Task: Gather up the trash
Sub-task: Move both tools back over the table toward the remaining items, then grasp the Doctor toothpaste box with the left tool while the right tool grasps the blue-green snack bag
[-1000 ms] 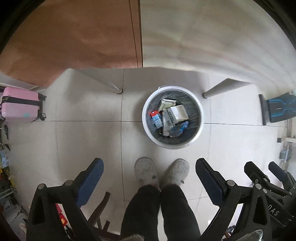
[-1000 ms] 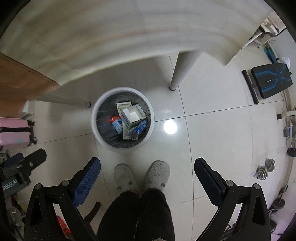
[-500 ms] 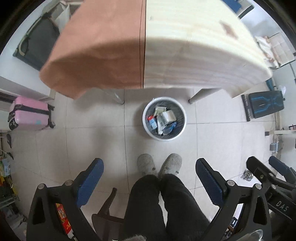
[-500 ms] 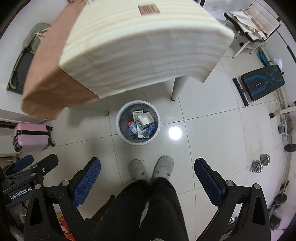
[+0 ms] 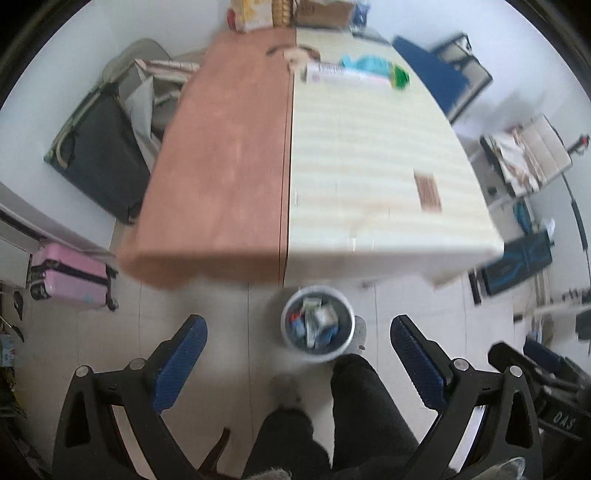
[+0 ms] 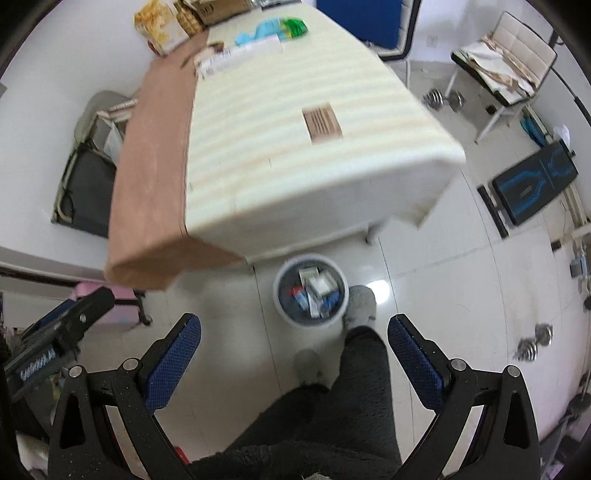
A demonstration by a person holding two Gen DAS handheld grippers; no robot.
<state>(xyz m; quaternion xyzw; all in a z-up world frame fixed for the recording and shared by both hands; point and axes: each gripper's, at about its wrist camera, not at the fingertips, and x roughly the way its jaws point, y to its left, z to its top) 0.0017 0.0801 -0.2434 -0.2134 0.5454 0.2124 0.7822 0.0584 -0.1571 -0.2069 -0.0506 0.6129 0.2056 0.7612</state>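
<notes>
A white trash bin (image 5: 284, 325) with a dark liner stands on the floor under the near end of the table (image 5: 369, 166); it also shows in the right wrist view (image 6: 280, 306). It holds cartons and wrappers. On the table lie a brown paper piece (image 6: 320, 123), a white box (image 5: 347, 75) and blue-green wrappers (image 6: 273, 27) at the far end. My left gripper (image 5: 298, 349) is open and empty, high above the floor. My right gripper (image 6: 293, 347) is open and empty too.
The person's legs (image 6: 354, 391) and grey slippers are beside the bin. A pink suitcase (image 5: 70, 277) stands left, a black case (image 5: 99, 155) behind it. A blue-black bench (image 6: 535, 184), dumbbells (image 6: 535, 339) and a chair (image 6: 506, 62) are to the right. Boxes (image 6: 162, 22) stand at the table's far end.
Both grippers have risen and tilted up: the bin shrank and slid toward the bottom of view, and the whole tabletop came into sight. One foot has stepped beside the bin.
</notes>
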